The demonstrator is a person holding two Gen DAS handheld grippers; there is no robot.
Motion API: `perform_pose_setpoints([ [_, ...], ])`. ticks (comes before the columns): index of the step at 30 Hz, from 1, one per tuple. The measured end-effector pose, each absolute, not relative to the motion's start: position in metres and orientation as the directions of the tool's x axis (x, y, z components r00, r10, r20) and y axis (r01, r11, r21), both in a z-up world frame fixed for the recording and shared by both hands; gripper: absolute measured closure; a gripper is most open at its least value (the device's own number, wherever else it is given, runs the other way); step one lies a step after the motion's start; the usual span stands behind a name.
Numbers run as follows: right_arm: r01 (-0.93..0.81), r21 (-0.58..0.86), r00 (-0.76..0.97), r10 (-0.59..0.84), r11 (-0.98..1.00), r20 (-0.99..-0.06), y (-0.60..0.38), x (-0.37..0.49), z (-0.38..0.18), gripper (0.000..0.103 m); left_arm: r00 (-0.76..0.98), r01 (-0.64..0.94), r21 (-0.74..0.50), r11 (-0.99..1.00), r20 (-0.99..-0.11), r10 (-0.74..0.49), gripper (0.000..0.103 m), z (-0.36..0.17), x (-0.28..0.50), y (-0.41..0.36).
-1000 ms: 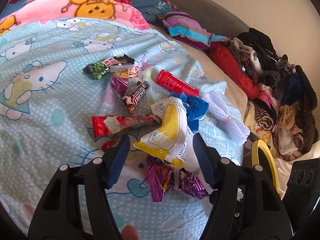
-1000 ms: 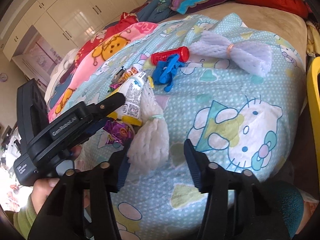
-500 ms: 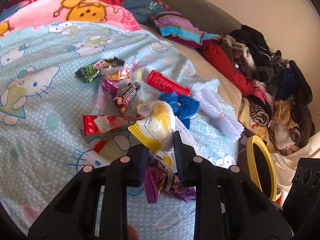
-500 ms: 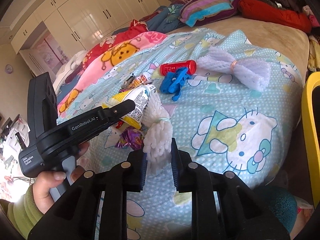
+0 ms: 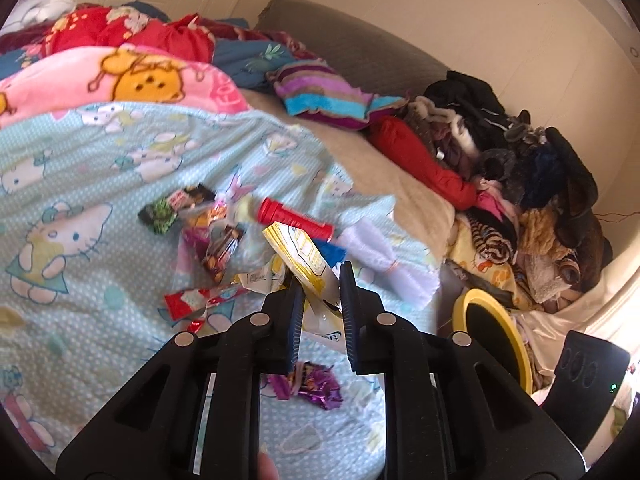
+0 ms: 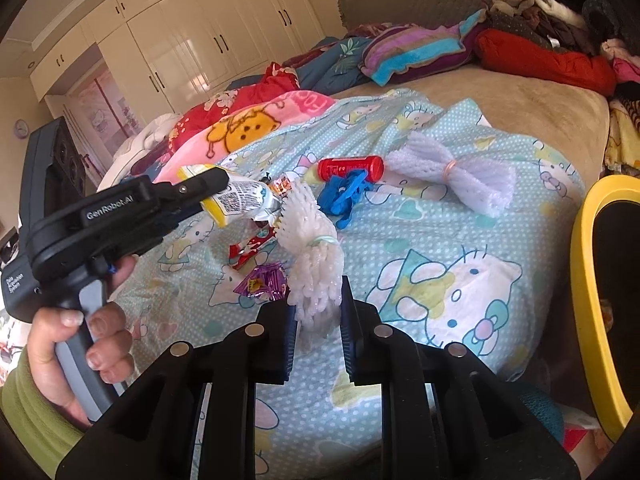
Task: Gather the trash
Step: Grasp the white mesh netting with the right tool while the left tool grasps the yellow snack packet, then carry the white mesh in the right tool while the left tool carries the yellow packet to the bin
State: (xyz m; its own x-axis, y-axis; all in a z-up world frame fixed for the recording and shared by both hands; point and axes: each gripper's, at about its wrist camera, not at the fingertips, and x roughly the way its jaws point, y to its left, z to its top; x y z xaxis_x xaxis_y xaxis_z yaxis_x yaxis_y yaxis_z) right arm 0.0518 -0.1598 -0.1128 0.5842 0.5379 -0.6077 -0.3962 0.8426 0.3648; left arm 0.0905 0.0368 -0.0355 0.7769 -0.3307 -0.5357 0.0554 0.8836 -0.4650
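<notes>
My left gripper [image 5: 320, 276] is closing its jaws on a yellow-and-white snack wrapper [image 5: 304, 256], which hangs lifted off the Hello Kitty bedsheet [image 5: 80, 280]. The right wrist view shows that same wrapper [image 6: 240, 200] sticking out of the left gripper [image 6: 216, 184], held by a hand in a green sleeve. My right gripper [image 6: 318, 292] is shut on a white foam net [image 6: 316, 264] tied with a band and raised off the sheet. Still lying on the bed are a red tube [image 5: 296, 218], a blue scrap [image 5: 330, 252], a purple wrapper [image 5: 308, 384] and a red wrapper [image 5: 192, 300].
A yellow-rimmed bin [image 6: 588, 280] stands by the bed's right edge. A second white foam net [image 6: 452, 176] lies near the red tube. Piled clothes [image 5: 520, 184] fill the far right, folded blankets [image 5: 120, 80] the far left. White wardrobes [image 6: 192, 40] line the back wall.
Both grippers went from open to shut, the left on the yellow wrapper, the right on the foam net. Both then rose, lifting their items off the sheet.
</notes>
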Motion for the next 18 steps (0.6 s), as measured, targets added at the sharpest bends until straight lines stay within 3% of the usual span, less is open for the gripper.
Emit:
perform_pose_setpoints([
  [18,-0.374,0.351,0.677,0.511,0.859,-0.530,-0.192,0.046,-0.079,0.085,0.812,0.154,-0.428,0.891,-0.459,-0.361,0.092,0.007,0.076,0.015],
])
